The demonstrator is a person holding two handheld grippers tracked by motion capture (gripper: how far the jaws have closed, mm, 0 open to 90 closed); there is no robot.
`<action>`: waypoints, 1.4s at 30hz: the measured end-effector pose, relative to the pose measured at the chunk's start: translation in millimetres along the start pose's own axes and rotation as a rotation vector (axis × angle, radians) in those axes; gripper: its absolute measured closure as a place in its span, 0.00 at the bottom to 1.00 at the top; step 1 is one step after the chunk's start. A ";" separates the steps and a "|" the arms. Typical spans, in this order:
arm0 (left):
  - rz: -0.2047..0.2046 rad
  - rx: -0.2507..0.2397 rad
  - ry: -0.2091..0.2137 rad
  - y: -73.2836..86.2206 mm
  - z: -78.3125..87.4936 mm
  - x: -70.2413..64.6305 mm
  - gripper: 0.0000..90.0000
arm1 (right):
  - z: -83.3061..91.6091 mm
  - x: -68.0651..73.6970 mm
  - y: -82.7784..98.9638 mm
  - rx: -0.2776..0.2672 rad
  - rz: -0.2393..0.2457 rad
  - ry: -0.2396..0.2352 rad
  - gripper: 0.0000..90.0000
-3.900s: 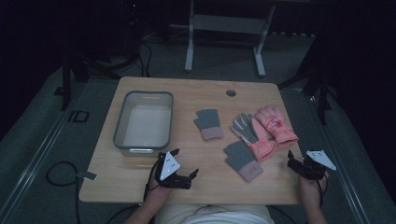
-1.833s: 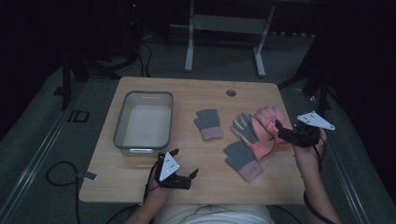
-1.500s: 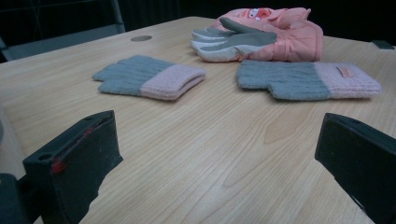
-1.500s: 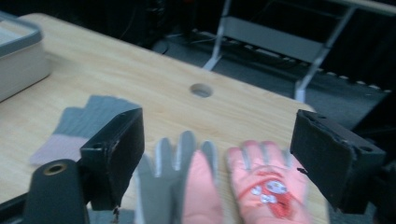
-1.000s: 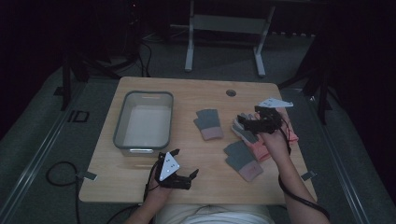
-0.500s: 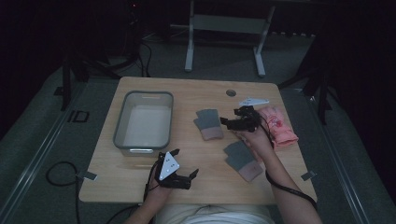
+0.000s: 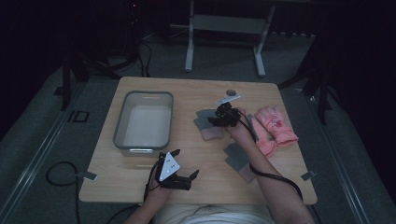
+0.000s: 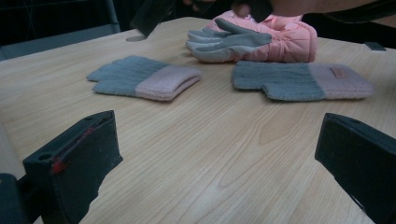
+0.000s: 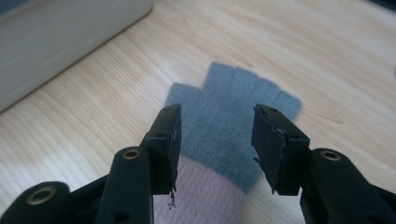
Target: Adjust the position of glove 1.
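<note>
Closing over grey-pink glove [image 9: 219, 140], right hand-held gripper [image 9: 217, 140] half-spread, jaws not yet pinching; left hand-held gripper [image 7: 180, 170] spread wide on tabletop [image 7: 196, 154].

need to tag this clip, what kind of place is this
Probably a lab or studio set up for recording, not a home: a lone wooden table on grey carpet, dark surroundings, a metal stand behind, and cables trailing across the floor.

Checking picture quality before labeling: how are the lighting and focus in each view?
High view: dim, dark surroundings, only the table lit. Left gripper view: bright, fingerless gloves sharp, near jaws soft. Right gripper view: bright, jaws sharp, bin blurred.
</note>
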State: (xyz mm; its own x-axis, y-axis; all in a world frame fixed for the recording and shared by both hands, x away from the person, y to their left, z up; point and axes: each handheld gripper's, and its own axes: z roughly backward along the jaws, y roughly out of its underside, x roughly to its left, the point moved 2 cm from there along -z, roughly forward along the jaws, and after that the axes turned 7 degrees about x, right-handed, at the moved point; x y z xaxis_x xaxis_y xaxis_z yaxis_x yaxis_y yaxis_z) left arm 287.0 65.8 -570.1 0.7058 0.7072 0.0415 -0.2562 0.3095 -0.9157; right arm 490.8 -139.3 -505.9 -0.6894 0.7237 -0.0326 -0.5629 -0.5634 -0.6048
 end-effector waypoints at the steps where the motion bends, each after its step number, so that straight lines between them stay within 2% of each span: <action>1: 0.000 0.000 0.000 0.0 0.0 0.0 0.00 | -4.3 -1.0 -0.7 0.010 0.000 -0.002 0.60; 8: 0.001 -0.003 0.003 0.1 0.5 0.6 0.00 | -30.8 -8.3 -2.3 0.071 0.004 0.008 0.58; 14: 0.001 -0.003 0.004 0.2 0.6 0.6 0.00 | -47.4 -12.3 -3.3 0.099 0.007 0.018 0.59; 18: 0.004 -0.004 0.006 0.3 0.8 0.9 0.00 | -57.6 -14.6 0.0 0.136 0.003 0.008 0.61; 20: 0.006 -0.003 0.002 0.3 0.7 1.0 0.00 | -61.4 -15.9 2.6 0.125 -0.014 -0.004 0.66; 23: 0.009 -0.004 -0.003 0.3 0.9 1.3 0.00 | -62.4 -13.2 2.2 0.122 -0.004 0.016 0.77; 25: 0.012 -0.007 -0.004 0.4 0.9 1.3 0.00 | -63.0 -11.6 1.1 0.123 -0.021 0.025 0.85; 27: 0.015 -0.005 -0.005 0.4 0.8 1.4 0.00 | -63.5 -9.1 0.6 0.122 -0.027 0.031 0.89; 29: 0.019 -0.008 -0.009 0.4 0.9 1.7 0.00 | -62.9 -7.0 -0.4 0.122 -0.065 0.030 0.90; 30: 0.019 -0.008 -0.009 0.4 0.9 1.7 0.00 | -62.9 -7.0 -0.4 0.122 -0.065 0.030 0.90; 31: 0.020 -0.008 -0.012 0.6 1.6 2.4 0.00 | -56.8 -2.6 -2.0 0.121 -0.093 0.027 0.93; 34: 0.044 -0.014 -0.018 1.0 2.1 5.0 0.00 | -38.4 5.7 -5.8 0.081 -0.131 0.009 0.94; 35: 0.048 -0.016 -0.019 1.1 2.2 5.4 0.00 | -29.5 10.1 -7.8 0.066 -0.133 0.012 0.94; 36: 0.048 -0.016 -0.019 1.1 2.2 5.4 0.00 | -29.5 10.1 -7.8 0.066 -0.133 0.012 0.94; 37: 0.049 -0.017 -0.020 1.2 2.3 5.6 0.00 | -7.2 19.7 -12.2 0.019 -0.153 0.013 0.94; 38: 0.047 -0.016 -0.021 1.1 2.2 5.2 0.00 | 0.4 23.5 -13.5 0.005 -0.156 0.006 0.94; 42: 0.037 -0.014 -0.028 0.9 1.8 4.2 0.00 | 43.3 42.6 -18.2 -0.095 -0.178 0.025 0.94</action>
State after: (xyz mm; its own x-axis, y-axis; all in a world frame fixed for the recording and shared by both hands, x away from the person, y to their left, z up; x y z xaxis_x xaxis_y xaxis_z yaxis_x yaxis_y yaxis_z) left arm 288.5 70.3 -570.0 0.6770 0.7357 0.0184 -0.2726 0.2739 -0.9223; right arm 451.9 -115.4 -461.9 -0.5706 0.8188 0.0622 -0.6284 -0.3866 -0.6750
